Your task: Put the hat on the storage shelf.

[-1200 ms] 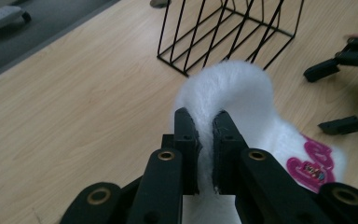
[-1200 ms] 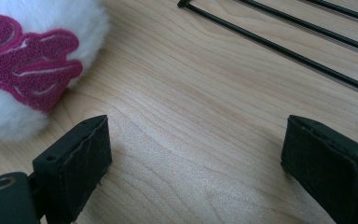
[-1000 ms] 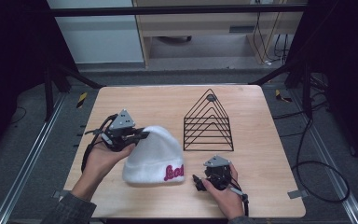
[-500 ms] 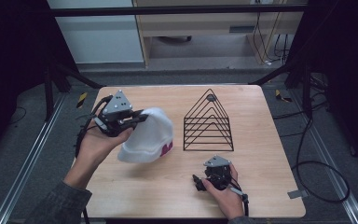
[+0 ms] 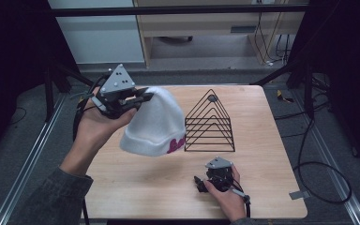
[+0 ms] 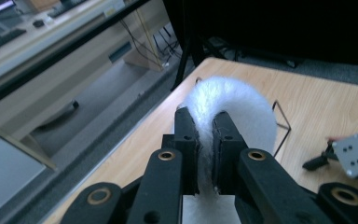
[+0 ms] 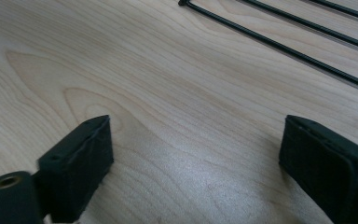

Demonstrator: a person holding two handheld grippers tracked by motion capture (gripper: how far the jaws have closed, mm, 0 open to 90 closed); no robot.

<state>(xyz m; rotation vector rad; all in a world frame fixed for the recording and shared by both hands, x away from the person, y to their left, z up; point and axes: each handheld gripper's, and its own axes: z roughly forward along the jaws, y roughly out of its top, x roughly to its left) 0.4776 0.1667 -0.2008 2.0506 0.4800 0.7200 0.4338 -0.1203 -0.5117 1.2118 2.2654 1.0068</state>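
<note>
Beanie (image 5: 155,123), white and fuzzy with pink lettering near the cuff, lifted clear off the counter (image 5: 136,187) and hanging in the air over its left part. Pinched at the crown by the left tongs (image 5: 146,95), held up in the person's left hand (image 5: 96,123). Seen from the left gripper view: left tongs (image 6: 204,133) squeezed nearly together, just a thin fold of white knit (image 6: 233,100) sandwiched between the two black jaws, rest of the hat bulging out beyond the tips. Cuff end drooping down and toward the right, just beside the black wire rack (image 5: 211,123), pink lettering close to the rack's lower left corner; can't tell if touching or not.

Wire rack: triangular, nested frames, standing on the counter at centre-right, also peeking out behind the hat in the left gripper view (image 6: 282,119).

Right tongs (image 5: 199,182) down low at the front of the counter, held in the right hand (image 5: 225,192), well apart from the hat. From the right gripper view: right tongs (image 7: 193,158) spread wide, gripping nothing, bare pale wood between the jaws, couple of the rack's black wires (image 7: 298,53) running across the top.
</note>
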